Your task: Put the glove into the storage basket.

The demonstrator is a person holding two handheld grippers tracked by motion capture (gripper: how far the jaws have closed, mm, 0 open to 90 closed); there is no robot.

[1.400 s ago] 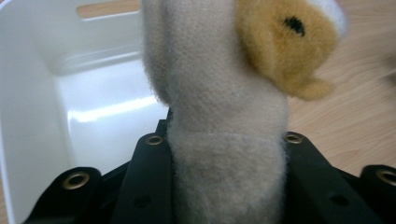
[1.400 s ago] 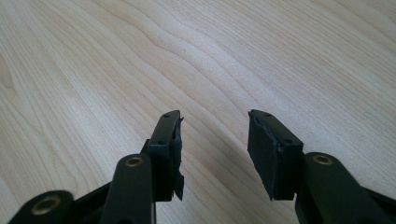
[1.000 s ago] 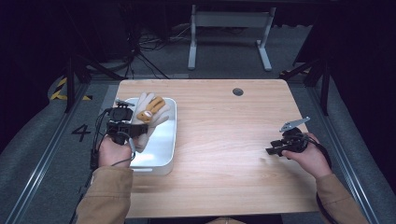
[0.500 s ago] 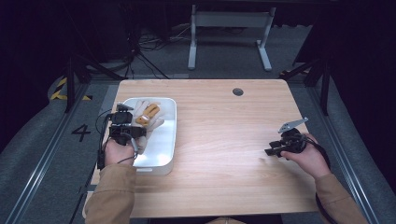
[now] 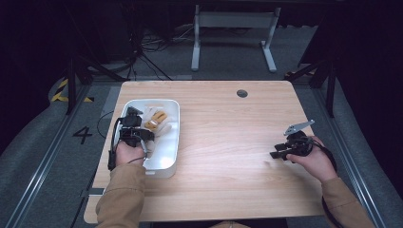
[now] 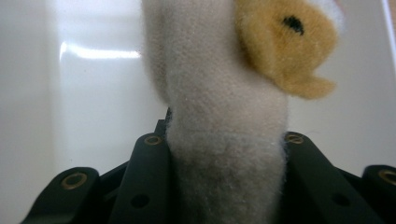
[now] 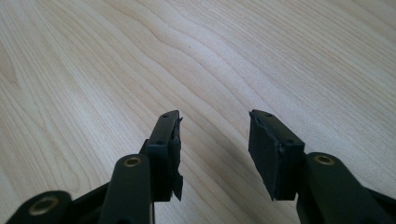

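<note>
Plush toy (image 6: pixel 224 140): one; cream, fuzzy, with a tan patch; held in the tray.
Tray (image 5: pixel 167 156): one; white, glossy, rounded rectangle, on the tabletop's left.
Left claw (image 5: pixel 134 127): pinched on the plush toy.
Right claw (image 7: pixel 212 149): spread, nothing held, above the tabletop.
Tabletop (image 5: pixel 228 133): one; pale wood grain.

A plush toy (image 5: pixel 157 121) lies in the tray (image 5: pixel 166 164) on the table's (image 5: pixel 228 142) left side.
</note>
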